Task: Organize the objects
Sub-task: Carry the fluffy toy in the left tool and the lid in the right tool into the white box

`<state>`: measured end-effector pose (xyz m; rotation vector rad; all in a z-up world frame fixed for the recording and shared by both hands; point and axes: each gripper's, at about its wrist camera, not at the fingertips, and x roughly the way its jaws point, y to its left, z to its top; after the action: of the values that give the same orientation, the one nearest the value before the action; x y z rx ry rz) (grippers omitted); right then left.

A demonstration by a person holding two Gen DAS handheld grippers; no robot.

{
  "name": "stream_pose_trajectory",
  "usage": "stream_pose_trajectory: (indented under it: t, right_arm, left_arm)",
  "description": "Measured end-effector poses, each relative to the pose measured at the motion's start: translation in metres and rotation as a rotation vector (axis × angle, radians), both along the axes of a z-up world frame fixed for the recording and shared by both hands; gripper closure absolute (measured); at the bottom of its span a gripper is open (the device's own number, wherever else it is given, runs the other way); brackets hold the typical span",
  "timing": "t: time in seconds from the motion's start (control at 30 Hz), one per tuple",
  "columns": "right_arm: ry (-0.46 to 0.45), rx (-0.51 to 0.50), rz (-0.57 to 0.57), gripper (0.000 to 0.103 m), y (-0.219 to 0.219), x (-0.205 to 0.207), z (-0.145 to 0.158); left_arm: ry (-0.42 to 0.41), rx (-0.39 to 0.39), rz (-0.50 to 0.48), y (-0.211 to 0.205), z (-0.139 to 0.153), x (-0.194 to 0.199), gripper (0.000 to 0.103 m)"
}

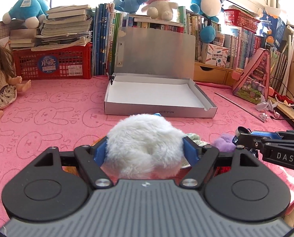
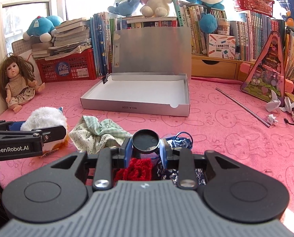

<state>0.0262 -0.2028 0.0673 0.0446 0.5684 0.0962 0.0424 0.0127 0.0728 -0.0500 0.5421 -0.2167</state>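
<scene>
Your left tool (image 1: 145, 148) pinches the white fluffy toy (image 1: 145, 138), its blue pads pressed into the fur on both sides, above the pink counter (image 1: 48, 108). Your right tool (image 2: 145, 148) pinches a small round black tin (image 2: 145, 141) by its rim, over the red knit (image 2: 135, 169) and the blue patterned cloth (image 2: 181, 140). A green checked cloth (image 2: 97, 132) lies crumpled between the tools. Ahead, the silver box (image 2: 135, 106) sits open, lid upright against the books (image 2: 196, 29).
</scene>
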Motion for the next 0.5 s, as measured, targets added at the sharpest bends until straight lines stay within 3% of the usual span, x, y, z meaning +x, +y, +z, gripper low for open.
stream_pose_trajectory:
  t: [0.33,0.5]
  right_arm:
    - [0.049,0.033,-0.003,0.069,-0.033,0.078,0.023]
    - [0.109,0.065,0.011,0.069,-0.044,0.132,0.033]
  left_arm:
    - [0.034,-0.01,-0.04,-0.006,0.031,0.087,0.023]
    - [0.097,-0.003,-0.058,-0.014,0.041,0.155,0.023]
